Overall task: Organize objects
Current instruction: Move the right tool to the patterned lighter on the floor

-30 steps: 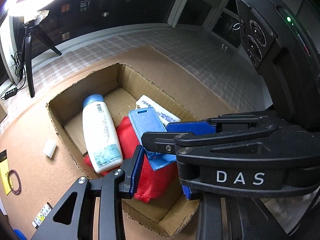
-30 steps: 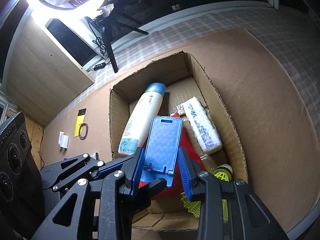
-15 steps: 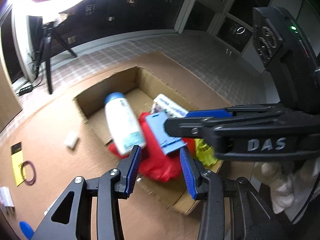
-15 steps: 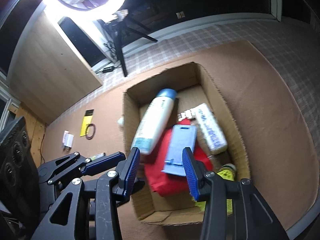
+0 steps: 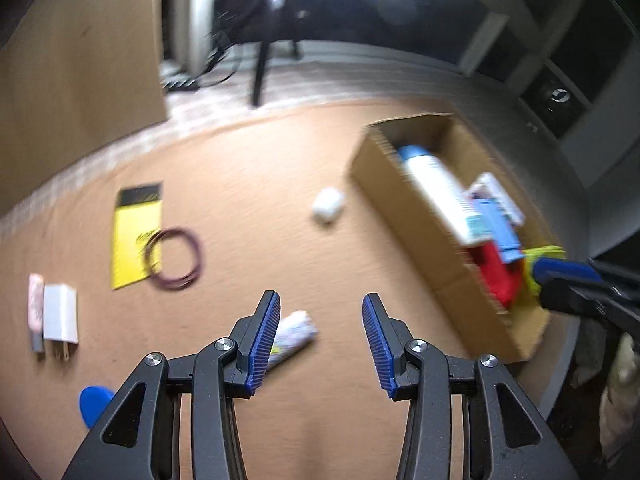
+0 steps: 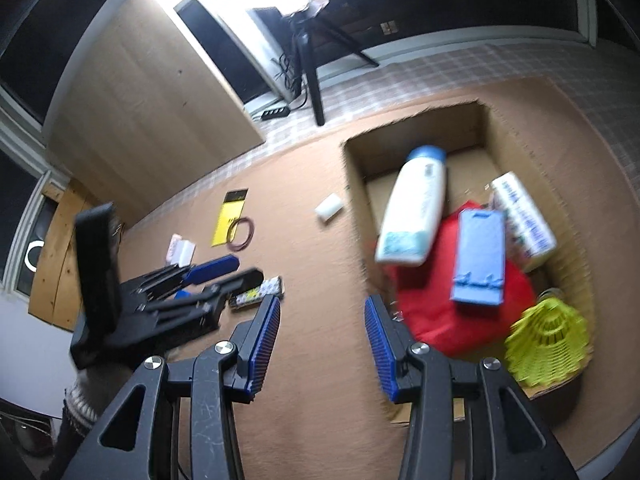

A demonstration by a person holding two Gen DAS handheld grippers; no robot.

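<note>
My left fingers [image 5: 321, 340] and right fingers [image 6: 320, 344] stand part-open and empty, the left having just widened. In the box [image 6: 486, 128]: bottle [image 6: 416, 208], blue stand [image 6: 480, 256], red pouch [image 6: 448, 312]. Still on the tabletop [image 5: 248, 200]: small tube [image 5: 294, 330], eraser [image 5: 328, 204], yellow card [image 5: 136, 236], charger [image 5: 60, 312].

No word, brand or number can be read for certain. The white plastic bottle with a blue cap [image 6: 416, 204], lying in the open brown cardboard box [image 6: 356, 184], bears a pale teal label at its base and a dark mark near its neck, both smeared by blur. The white wrapped roll with blue print [image 6: 524, 220] carries blue lettering (too blurred to spell out). The flat yellow card with a black top band [image 5: 138, 236] shows a dark scrawl, unreadable. The small patterned packet [image 6: 260, 294] on the brown mat shows only speckles.
</note>
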